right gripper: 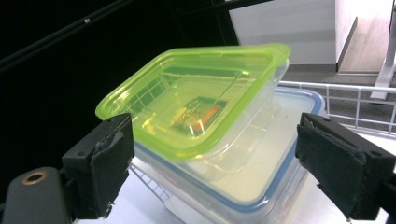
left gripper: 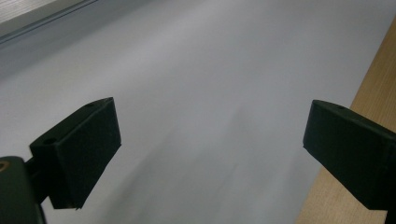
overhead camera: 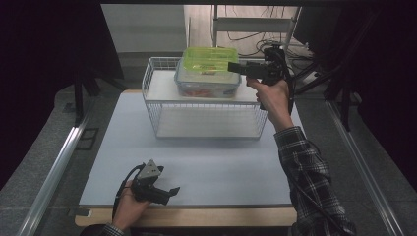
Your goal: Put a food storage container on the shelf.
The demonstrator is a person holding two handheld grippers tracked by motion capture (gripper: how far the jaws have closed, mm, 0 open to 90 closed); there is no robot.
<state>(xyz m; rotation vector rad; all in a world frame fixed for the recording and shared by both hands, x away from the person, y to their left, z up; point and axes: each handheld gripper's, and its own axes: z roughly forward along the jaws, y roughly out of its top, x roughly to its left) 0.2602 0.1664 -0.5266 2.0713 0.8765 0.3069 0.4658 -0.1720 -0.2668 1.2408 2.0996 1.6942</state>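
Both grippers' fingers spread: right gripper [overhead camera: 233,66] beside green-lidded container [overhead camera: 210,60] (stacked), left gripper [overhead camera: 169,192] idle.

Wooden table [overhead camera: 196,217], pale grey mat [overhead camera: 216,167] on it — white wire rack [overhead camera: 206,120] on mat

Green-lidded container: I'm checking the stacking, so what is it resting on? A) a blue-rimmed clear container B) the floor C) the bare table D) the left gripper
A: the green-lidded container sits tilted on the blue-rimmed clear container on the wire rack.
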